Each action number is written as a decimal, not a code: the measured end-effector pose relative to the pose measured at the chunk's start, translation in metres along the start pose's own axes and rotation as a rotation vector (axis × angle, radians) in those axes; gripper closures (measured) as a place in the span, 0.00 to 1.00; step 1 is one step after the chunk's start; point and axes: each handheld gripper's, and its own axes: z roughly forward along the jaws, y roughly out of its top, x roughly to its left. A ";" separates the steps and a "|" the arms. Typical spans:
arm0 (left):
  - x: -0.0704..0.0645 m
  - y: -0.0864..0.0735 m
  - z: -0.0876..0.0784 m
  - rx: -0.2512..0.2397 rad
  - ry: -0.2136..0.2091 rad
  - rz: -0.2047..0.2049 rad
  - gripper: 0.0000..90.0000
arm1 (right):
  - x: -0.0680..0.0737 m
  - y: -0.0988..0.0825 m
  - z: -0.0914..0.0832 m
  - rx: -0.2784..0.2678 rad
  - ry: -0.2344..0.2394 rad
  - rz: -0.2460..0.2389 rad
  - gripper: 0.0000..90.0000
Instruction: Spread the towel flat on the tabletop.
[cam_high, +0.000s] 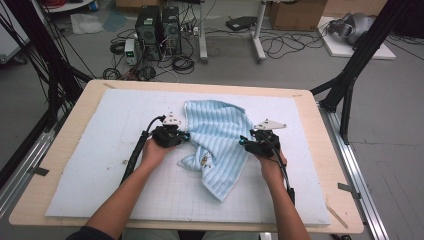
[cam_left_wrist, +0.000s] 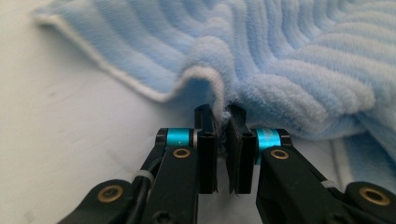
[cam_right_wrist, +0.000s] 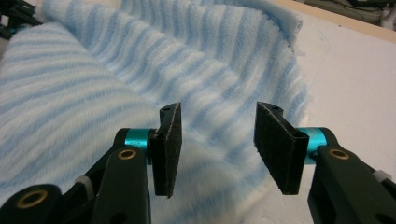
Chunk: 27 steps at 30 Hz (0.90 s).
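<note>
A light blue striped towel (cam_high: 218, 137) lies crumpled on the white mat (cam_high: 100, 150) in the middle of the table. My left gripper (cam_high: 186, 136) is at the towel's left edge, and in the left gripper view its jaws (cam_left_wrist: 220, 122) are shut on a fold of the towel's edge (cam_left_wrist: 224, 100). My right gripper (cam_high: 243, 142) is at the towel's right side. In the right gripper view its pads (cam_right_wrist: 170, 147) stand apart over the towel (cam_right_wrist: 140, 70), gripping nothing.
The mat covers most of a wooden table (cam_high: 65, 135). Black frame posts (cam_high: 350, 75) stand to either side. Computer towers (cam_high: 157, 27), cables and cardboard boxes (cam_high: 295, 12) sit on the floor beyond the far edge.
</note>
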 end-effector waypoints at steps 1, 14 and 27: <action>0.000 0.000 0.000 0.000 0.000 0.000 0.93 | 0.000 -0.001 0.000 0.004 0.009 0.008 0.57; 0.078 -0.027 -0.050 -0.058 0.158 -0.194 0.93 | 0.048 0.010 0.020 -0.005 0.192 -0.020 0.56; 0.070 -0.024 -0.054 -0.088 0.159 -0.218 0.58 | 0.087 0.009 0.050 0.133 0.226 -0.167 0.94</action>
